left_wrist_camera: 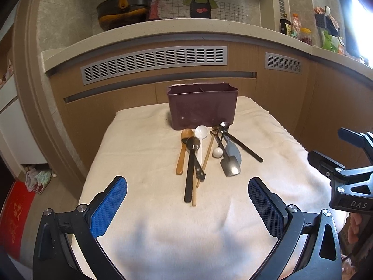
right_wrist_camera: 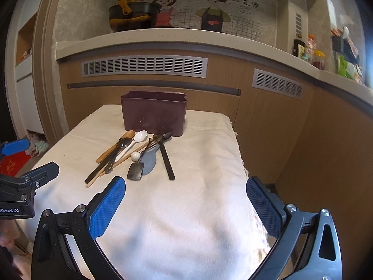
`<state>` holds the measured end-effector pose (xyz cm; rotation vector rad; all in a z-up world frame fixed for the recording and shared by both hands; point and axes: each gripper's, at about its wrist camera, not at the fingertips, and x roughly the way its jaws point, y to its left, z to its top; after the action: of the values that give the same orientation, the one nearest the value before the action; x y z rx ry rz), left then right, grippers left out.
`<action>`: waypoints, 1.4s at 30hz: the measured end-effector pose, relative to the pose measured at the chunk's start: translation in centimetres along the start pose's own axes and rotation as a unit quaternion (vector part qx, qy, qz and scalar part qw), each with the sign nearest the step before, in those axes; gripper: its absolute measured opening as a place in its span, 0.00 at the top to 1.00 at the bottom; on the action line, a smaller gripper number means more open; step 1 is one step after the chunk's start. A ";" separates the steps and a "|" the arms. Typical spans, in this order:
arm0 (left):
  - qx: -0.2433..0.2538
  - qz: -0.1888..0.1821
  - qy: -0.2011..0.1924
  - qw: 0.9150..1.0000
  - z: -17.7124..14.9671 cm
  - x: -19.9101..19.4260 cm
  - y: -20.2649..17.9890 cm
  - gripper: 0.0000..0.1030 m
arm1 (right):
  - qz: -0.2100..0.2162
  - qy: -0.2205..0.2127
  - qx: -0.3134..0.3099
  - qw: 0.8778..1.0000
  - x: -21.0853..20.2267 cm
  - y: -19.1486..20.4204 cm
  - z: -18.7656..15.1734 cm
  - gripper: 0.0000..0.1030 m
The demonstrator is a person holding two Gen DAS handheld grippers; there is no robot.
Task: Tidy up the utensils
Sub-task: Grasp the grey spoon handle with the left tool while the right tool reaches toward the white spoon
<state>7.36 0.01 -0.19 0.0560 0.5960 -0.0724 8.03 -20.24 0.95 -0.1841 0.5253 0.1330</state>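
A pile of utensils lies on the white cloth in front of a dark purple divided holder. It holds a wooden spoon, a black spoon, a white spoon, chopsticks, a grey spatula and another black spoon. My left gripper is open and empty, short of the pile. My right gripper is open and empty, right of the pile; it also shows in the left wrist view.
The small table under the white cloth stands against a wooden counter front with vents. A pot and jars sit on the counter above. A red mat lies on the floor at left.
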 end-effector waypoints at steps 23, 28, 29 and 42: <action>-0.065 -0.012 0.063 0.996 3.7 12.8 10.5 0.24 | 0.123 0.156 -0.048 0.979 19.7 2.0 5.5 0.36; -0.076 -0.023 0.088 0.993 2.8 14.0 10.5 0.24 | 0.155 0.174 -0.036 0.972 19.4 3.6 4.1 0.55; -0.077 -0.028 0.090 0.993 2.6 14.1 10.3 0.24 | 0.158 0.176 -0.035 0.971 19.2 3.9 3.8 0.55; -0.027 -0.169 0.197 0.965 5.9 19.1 3.4 0.56 | 0.073 0.151 -0.043 0.985 16.9 0.7 2.2 0.49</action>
<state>26.67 1.94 -5.97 -0.0879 1.0014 -0.3836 23.42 -17.74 -5.88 -0.2516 0.8370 0.2733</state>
